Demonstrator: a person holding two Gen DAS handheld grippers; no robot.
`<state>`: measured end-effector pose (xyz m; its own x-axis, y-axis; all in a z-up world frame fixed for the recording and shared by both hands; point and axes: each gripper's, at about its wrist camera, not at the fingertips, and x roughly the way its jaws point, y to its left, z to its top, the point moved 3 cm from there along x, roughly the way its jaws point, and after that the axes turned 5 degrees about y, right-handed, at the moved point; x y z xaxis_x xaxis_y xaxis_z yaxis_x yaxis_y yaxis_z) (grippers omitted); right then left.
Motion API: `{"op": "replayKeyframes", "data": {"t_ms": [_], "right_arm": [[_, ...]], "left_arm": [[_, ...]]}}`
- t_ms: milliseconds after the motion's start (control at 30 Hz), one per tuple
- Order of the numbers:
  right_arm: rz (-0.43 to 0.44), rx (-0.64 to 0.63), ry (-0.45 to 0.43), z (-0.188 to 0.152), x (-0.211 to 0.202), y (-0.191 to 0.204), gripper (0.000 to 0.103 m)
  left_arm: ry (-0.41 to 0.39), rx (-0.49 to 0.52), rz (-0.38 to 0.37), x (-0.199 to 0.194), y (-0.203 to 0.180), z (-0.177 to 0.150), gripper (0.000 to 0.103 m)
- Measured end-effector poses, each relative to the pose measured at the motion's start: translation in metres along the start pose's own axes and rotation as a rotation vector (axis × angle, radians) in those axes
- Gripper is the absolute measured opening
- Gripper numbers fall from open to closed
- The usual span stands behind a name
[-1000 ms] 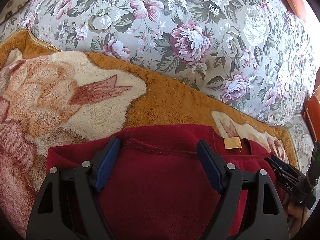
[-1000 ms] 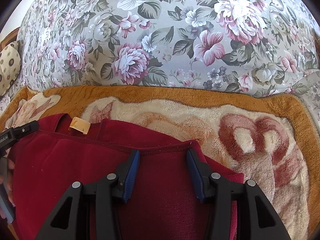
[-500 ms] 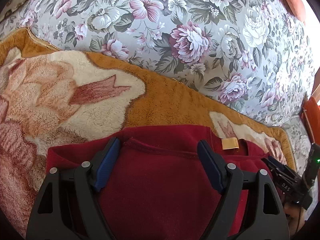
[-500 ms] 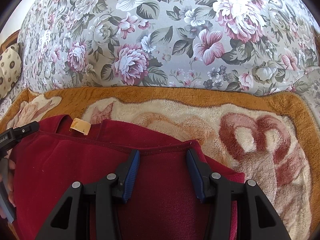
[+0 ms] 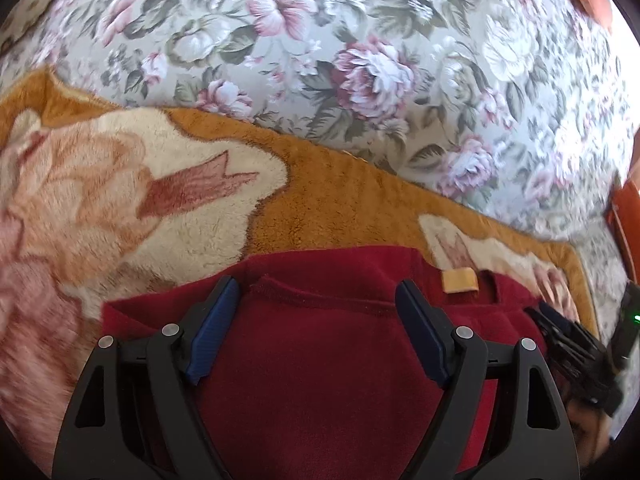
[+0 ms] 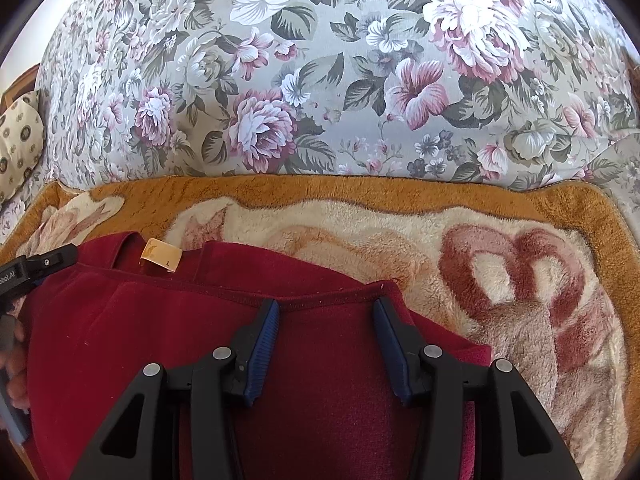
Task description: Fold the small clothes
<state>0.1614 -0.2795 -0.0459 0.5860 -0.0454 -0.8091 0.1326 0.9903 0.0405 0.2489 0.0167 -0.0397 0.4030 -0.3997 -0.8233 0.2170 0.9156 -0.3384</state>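
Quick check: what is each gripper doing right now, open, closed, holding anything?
Left gripper: open, jaws spread over the red garment, gripping nothing.
Right gripper: open, jaws apart above the garment's hem, gripping nothing.

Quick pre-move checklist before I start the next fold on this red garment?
1. Left gripper jaws open over the red garment: ok.
2. Right gripper jaws open: ok.
3. Hemmed edge between both pairs of jaws: ok.
4. Neck label visible, uncovered: ok.
5. Garment lying on the plush blanket: ok.
6. Jaws touching fabric: cannot tell.
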Motion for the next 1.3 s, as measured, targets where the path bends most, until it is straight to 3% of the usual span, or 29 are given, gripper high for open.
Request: {"op": "replayKeyframes", "data": {"t_ms": [167,267,333,433,533,633,700,800,900,967,1200,1267,1300], "right_arm": [[0.008,0.004,0.015,0.002,-0.002,-0.001,0.048],[0.004,0.016,0.085,0.010,-0.016,0.001,0.047],[-0.019,0.055,0.056,0.012,-0.048,0.007,0.047],[0.033,0.043,-0.030,-0.006,-0.104,0.035,0.047],[0.140,0.015,-0.074,-0.051,-0.150,0.078,0.047],[0.202,-0.026,-0.118,-0.099,-0.171,0.112,0.047],[0.190,-0.069,-0.096,-0.114,-0.170,0.126,0.047],[0.156,-0.088,-0.157,-0.115,-0.180,0.130,0.048],[0.154,-0.070,-0.132,-0.116,-0.173,0.127,0.048],[0.151,-0.064,-0.122,-0.116,-0.171,0.127,0.047],[0.119,-0.108,-0.127,-0.119,-0.174,0.133,0.047],[0.113,-0.126,-0.117,-0.119,-0.172,0.137,0.047],[0.113,-0.132,-0.111,-0.119,-0.171,0.138,0.047]], "left_arm": [[-0.114,-0.022,0.003,-0.103,0.022,0.005,0.080],[-0.111,-0.083,0.003,-0.146,0.049,-0.023,0.081],[-0.095,-0.130,-0.021,-0.163,0.065,-0.054,0.080],[-0.040,-0.195,-0.110,-0.167,0.069,-0.111,0.080],[0.005,-0.223,-0.185,-0.160,0.058,-0.160,0.080],[0.055,-0.200,-0.227,-0.144,0.043,-0.193,0.080],[0.102,-0.184,-0.243,-0.127,0.037,-0.205,0.080],[0.087,-0.184,-0.302,-0.118,0.033,-0.206,0.081],[0.058,-0.250,-0.458,-0.114,0.043,-0.197,0.081],[0.055,-0.304,-0.521,-0.107,0.050,-0.189,0.081],[0.009,-0.400,-0.543,-0.098,0.056,-0.163,0.080],[0.006,-0.407,-0.490,-0.098,0.054,-0.163,0.069],[0.012,-0.406,-0.459,-0.098,0.056,-0.164,0.049]]}}
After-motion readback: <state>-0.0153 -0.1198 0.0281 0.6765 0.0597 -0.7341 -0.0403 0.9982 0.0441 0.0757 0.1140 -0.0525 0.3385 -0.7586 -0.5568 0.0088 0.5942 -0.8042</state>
